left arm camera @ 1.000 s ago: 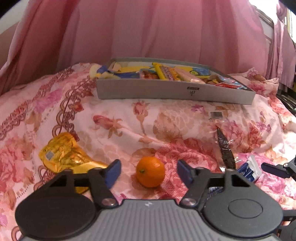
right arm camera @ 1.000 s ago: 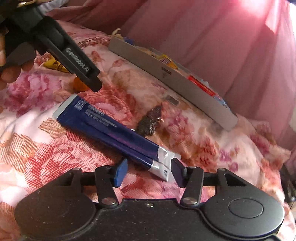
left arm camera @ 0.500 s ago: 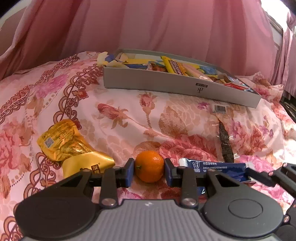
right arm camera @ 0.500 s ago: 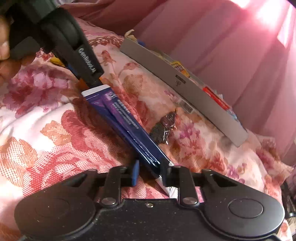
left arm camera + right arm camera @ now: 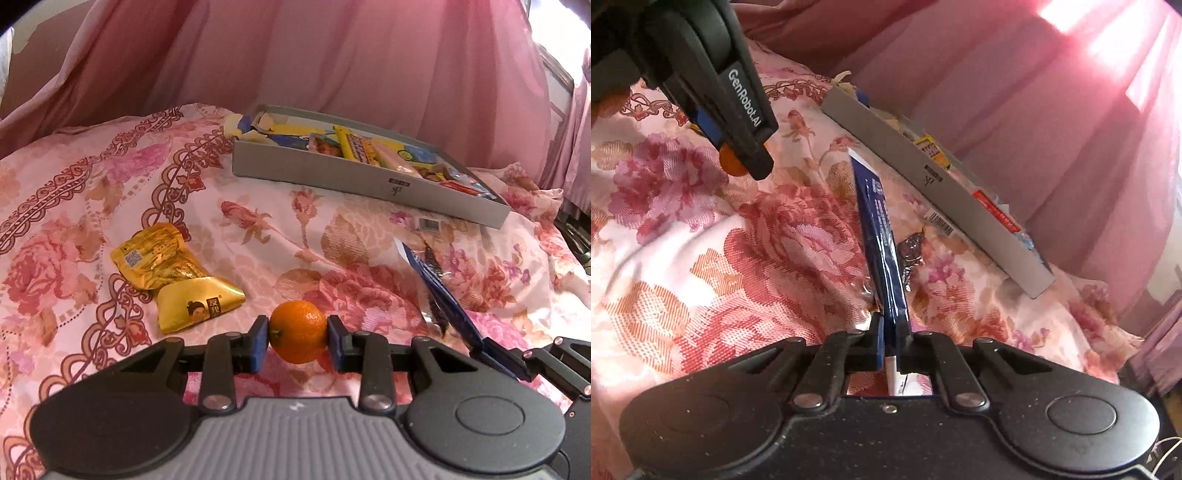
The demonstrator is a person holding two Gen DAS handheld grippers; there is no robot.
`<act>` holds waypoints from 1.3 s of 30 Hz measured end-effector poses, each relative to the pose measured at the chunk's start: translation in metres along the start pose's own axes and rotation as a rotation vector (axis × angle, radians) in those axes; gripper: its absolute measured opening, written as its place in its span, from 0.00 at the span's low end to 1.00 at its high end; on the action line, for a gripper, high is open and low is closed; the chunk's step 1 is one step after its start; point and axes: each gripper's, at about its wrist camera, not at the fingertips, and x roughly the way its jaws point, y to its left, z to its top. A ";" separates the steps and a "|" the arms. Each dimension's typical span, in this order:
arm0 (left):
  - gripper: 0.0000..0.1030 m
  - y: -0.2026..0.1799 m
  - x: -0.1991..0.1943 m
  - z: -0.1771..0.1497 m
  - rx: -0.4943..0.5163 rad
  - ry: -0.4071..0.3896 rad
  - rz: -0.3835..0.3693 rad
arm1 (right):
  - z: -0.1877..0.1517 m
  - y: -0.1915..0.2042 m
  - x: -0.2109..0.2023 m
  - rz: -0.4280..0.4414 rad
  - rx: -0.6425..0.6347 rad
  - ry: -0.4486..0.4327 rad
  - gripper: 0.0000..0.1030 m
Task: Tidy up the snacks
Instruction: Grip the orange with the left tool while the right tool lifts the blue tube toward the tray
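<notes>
Both your grippers are gripping: left gripper (image 5: 298, 338) clamps the orange (image 5: 298, 331), right gripper (image 5: 890, 341) pinches the blue packet (image 5: 881, 236), with the box (image 5: 369, 177) beyond.

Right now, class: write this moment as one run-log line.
left gripper: shut on orange | right gripper: shut on blue packet | grey box: holds snacks | gold pouch: on bedspread

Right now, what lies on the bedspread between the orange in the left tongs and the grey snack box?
Left wrist view: only bare floral bedspread between the orange and the grey box; no snack there.
</notes>
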 end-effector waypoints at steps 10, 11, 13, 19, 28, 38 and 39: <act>0.35 -0.008 -0.025 -0.007 0.017 -0.022 -0.014 | 0.000 0.002 -0.022 -0.115 -0.070 -0.033 0.02; 0.35 -0.009 -0.026 -0.007 0.020 -0.024 -0.014 | -0.001 0.002 -0.022 -0.125 -0.081 -0.036 0.02; 0.35 -0.009 -0.030 -0.009 0.025 -0.033 -0.015 | 0.000 0.004 -0.026 -0.149 -0.097 -0.045 0.02; 0.35 -0.011 -0.033 -0.008 0.008 -0.061 -0.024 | 0.004 -0.003 -0.030 -0.217 -0.093 -0.104 0.02; 0.35 -0.028 -0.020 0.042 0.025 -0.145 -0.012 | 0.017 -0.030 -0.006 -0.296 -0.020 -0.177 0.03; 0.35 -0.055 0.023 0.111 0.042 -0.149 -0.022 | 0.034 -0.068 0.037 -0.437 -0.009 -0.284 0.03; 0.35 -0.058 0.029 0.115 0.044 -0.150 -0.017 | 0.036 -0.072 0.043 -0.436 -0.003 -0.296 0.03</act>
